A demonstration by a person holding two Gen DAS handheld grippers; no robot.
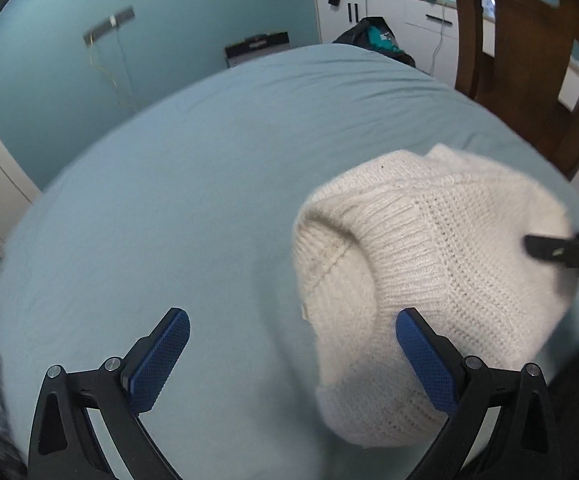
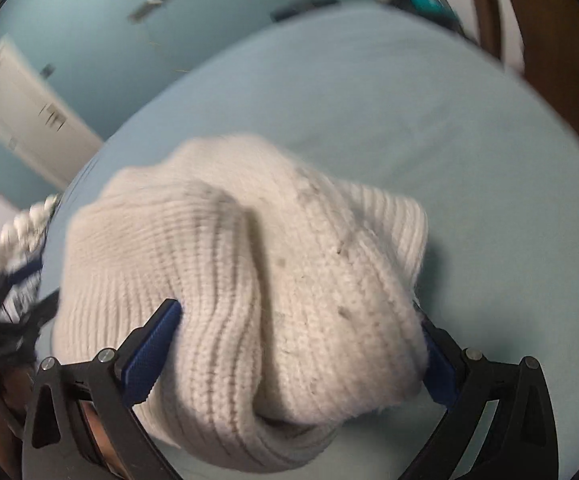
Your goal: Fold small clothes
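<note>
knit hat bunched in one gripper, loose on the other side

at the far left edge of the right wrist view a striped knit garment [image 2: 29, 236] lies at the edge of the blue sheet [image 1: 169, 184]; if the hat is dragged that way it could catch on it.

the left gripper [image 1: 293, 356] stands wide apart with nothing between its pads, so that side of the white knit hat [image 1: 429, 264] is unsupported and could sag or unroll at the ribbed cuff.

further right, the hat sits on the sheet's near right part. the right gripper [image 2: 301, 352] has the hat bunched between its spread jaws, pads against the knit; whether it truly pinches is hard to tell. a bulky, soft grip like this may slip, or trap several layers and leave a crooked fold.
</note>
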